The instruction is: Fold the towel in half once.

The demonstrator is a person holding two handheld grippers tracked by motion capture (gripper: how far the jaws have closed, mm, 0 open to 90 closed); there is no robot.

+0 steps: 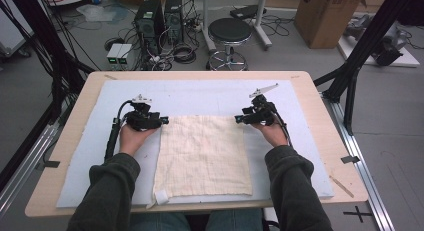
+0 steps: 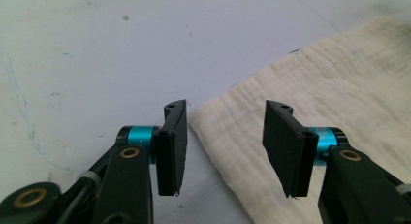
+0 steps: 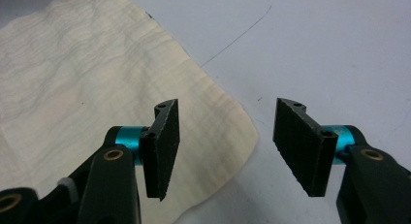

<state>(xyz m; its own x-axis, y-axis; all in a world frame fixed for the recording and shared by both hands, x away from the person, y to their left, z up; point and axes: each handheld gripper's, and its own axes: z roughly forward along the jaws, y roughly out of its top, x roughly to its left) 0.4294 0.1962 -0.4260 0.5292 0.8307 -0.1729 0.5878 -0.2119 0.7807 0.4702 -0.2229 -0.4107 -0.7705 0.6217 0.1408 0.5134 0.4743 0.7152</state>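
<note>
A cream cloth point(image 1: 202, 156) lies flat on the pale mat point(image 1: 200, 93), with a small white tag point(image 1: 161, 196) at its near left corner. My left gripper point(image 1: 163, 121) sits at the cloth's far left corner. In the left gripper view the gripper point(image 2: 227, 129) stands open, and the corner of the cloth point(image 2: 339, 83) reaches in between the jaws without the pads pressing it. My right gripper point(image 1: 239, 119) is at the far right corner. In the right gripper view it point(image 3: 228, 129) is open, the cloth point(image 3: 72, 83) running under its left jaw and ending in the gap.
The mat covers most of a wooden table point(image 1: 325, 121). A thin wooden stick point(image 1: 341, 186) lies near the table's right front corner. Beyond the far edge stand a black stool point(image 1: 230, 33), computer towers point(image 1: 150, 21) and a cardboard box point(image 1: 325, 16).
</note>
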